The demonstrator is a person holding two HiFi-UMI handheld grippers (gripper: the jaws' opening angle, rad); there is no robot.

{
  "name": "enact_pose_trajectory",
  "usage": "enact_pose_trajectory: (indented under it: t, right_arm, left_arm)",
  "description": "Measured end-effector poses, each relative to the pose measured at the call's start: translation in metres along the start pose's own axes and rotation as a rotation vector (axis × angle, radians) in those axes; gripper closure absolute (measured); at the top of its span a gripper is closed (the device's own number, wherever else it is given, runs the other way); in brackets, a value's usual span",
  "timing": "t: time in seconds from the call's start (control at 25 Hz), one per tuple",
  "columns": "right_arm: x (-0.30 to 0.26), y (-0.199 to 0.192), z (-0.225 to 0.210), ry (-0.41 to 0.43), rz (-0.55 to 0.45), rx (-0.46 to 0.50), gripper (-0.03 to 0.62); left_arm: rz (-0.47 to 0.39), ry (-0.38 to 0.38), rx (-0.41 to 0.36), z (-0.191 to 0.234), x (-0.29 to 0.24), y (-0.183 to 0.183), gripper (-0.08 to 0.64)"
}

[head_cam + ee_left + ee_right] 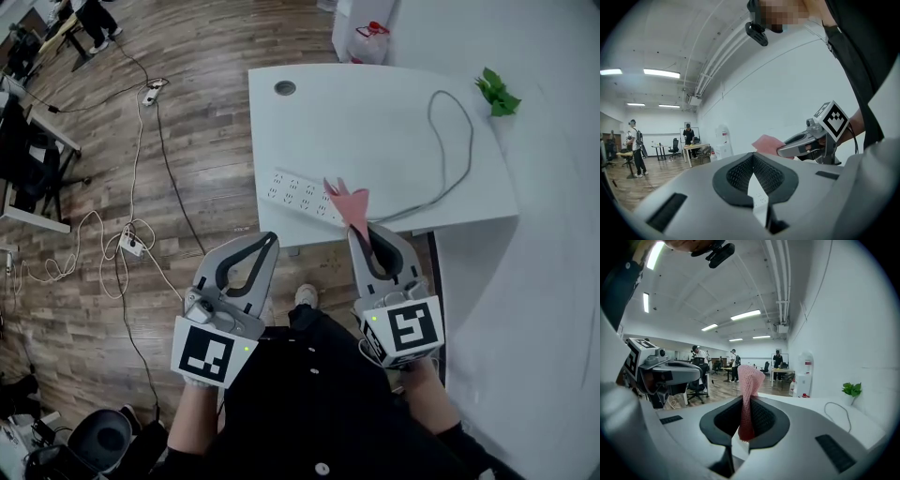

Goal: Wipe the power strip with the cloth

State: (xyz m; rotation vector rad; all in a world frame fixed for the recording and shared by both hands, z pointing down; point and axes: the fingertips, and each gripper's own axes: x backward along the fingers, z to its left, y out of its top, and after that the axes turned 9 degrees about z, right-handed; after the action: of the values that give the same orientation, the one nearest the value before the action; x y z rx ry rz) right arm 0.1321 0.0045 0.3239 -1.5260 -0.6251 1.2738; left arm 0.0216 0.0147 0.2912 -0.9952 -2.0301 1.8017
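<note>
Because the cloth (352, 202) is a thin, soft pink mesh, it will probably fold and bunch under pressure instead of pushing like a firm pad, and it looks very light. The right gripper (359, 229) is clamped on its lower part, and the free end stands out beyond the jaws, near the centre of the head view. This free end should meet the plastic, so I judge the hold is good as it is. The left gripper (271, 240) has its jaws together with nothing between them, left of centre.

The power strip (298, 194) lies flat and slanted on the white worktop (375, 112), close to the near edge. Its right end is at the cloth, but I cannot tell if they touch. It is a stiff white bar that seems light and smooth, so it may slide when wiped; the empty gripper could press one end to steady it. Its grey cord (466, 141) loops toward the upper right, near a small green plant (497, 92). Above the strip the worktop gives open room for strokes. Below it the edge drops to the wooden floor (187, 141), so strokes toward the bottom of the frame risk pushing it off.
</note>
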Motion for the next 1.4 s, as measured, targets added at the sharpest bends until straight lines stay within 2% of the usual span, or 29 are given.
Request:
enact_pose_trajectory:
  t: [0.24,0.6,0.96,1.4]
  right_arm:
    - [-0.022,0.004,-0.03,0.039,0.004,0.012,0.538]
    - [-0.035,0.011,-0.044,0.06,0.001,0.012,0.538]
    - [-0.045,0.011,-0.05,0.024,0.017,-0.013,0.538]
    - [-0.076,0.029,-0.045,-0.009,0.026,-0.049,0.538]
  left_arm:
    - [0.006,0.053,0.016,0.016,-0.03,0.006,0.546]
    - [0.011,0.072,0.015,0.024,-0.047,0.012,0.546]
    - [0.021,0.032,0.013,0.033,-0.055,0.01,0.546]
    - [0.006,0.0,-0.016,0.071,-0.065,0.013,0.546]
